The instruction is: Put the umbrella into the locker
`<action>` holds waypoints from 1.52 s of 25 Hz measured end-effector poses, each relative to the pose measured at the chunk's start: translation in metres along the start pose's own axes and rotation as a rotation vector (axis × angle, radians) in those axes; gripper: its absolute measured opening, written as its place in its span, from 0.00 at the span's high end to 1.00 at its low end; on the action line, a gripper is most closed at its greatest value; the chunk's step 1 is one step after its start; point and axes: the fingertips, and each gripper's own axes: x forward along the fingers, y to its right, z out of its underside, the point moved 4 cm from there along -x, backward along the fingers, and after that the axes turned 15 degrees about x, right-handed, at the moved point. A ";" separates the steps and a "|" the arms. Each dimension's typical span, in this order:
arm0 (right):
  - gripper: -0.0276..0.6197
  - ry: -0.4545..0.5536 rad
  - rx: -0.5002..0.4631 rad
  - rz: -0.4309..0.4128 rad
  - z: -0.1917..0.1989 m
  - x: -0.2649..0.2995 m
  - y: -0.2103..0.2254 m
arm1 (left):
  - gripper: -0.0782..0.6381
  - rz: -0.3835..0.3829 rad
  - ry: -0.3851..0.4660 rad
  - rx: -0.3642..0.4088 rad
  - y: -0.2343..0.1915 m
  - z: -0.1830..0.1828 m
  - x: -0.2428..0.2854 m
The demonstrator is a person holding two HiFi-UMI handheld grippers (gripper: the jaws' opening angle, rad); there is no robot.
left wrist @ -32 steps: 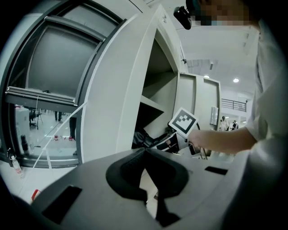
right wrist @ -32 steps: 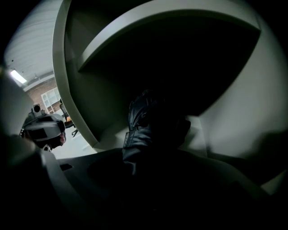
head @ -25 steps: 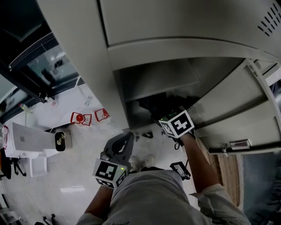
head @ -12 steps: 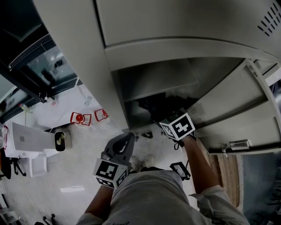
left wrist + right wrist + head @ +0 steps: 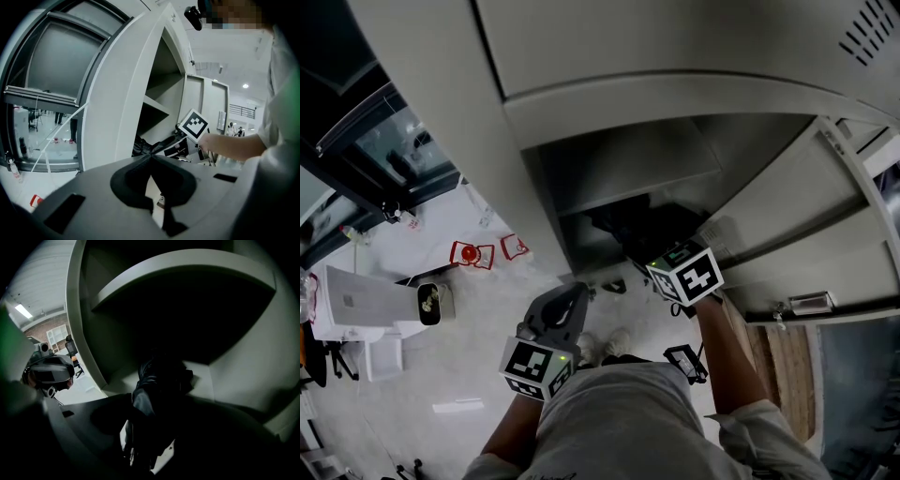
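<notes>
Umbrella (image 5: 157, 380), black, is clamped in the right tongs (image 5: 649, 248) inside the locker (image 5: 619, 173); left tongs (image 5: 150, 158) closed, empty.

Locker (image 5: 675, 103): uniform pale grey, inside and out; interior in shadow.

Umbrella (image 5: 154, 380): black, plain fabric with a slight sheen.

Left gripper (image 5: 570, 295): mid-grey body with black jaw pads. Its cube is white with black square markers and has a green light.

Right gripper (image 5: 140, 446): reads dark grey to black in its own view. Its cube has the same black-on-white pattern.

Floor (image 5: 459, 366): glossy white, with two red objects (image 5: 469, 253) on it.

Shirt (image 5: 619, 422): light grey.

Side panel (image 5: 783, 375): brown wood grain.
</notes>
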 end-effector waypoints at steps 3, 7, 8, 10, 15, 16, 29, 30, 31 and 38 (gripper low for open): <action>0.54 0.019 0.011 0.001 0.002 -0.006 -0.001 | 0.87 0.009 0.000 0.004 0.002 -0.001 0.001; 0.54 0.037 0.023 0.001 0.004 -0.013 -0.001 | 0.87 0.023 -0.001 0.008 0.005 -0.001 0.002; 0.54 0.044 0.030 -0.001 0.004 -0.016 -0.001 | 0.87 0.028 -0.001 0.011 0.006 -0.001 0.002; 0.54 0.059 0.043 -0.004 0.005 -0.021 -0.002 | 0.87 0.037 -0.003 0.016 0.008 -0.001 0.002; 0.54 0.109 0.060 -0.020 0.010 -0.039 -0.006 | 0.87 0.066 -0.004 0.030 0.014 -0.003 0.005; 0.54 0.118 0.065 -0.012 0.012 -0.044 -0.005 | 0.87 0.074 -0.004 0.033 0.016 -0.004 0.006; 0.55 0.107 0.131 0.045 0.070 -0.074 -0.001 | 0.87 0.164 0.002 0.076 0.039 -0.011 0.016; 0.55 0.103 0.136 0.049 0.075 -0.074 -0.001 | 0.87 0.168 0.001 0.078 0.040 -0.011 0.016; 0.55 0.104 0.143 0.049 0.078 -0.073 -0.001 | 0.87 0.171 0.000 0.080 0.041 -0.011 0.016; 0.55 0.089 0.168 0.058 0.099 -0.070 0.001 | 0.87 0.179 -0.009 0.085 0.046 -0.008 0.014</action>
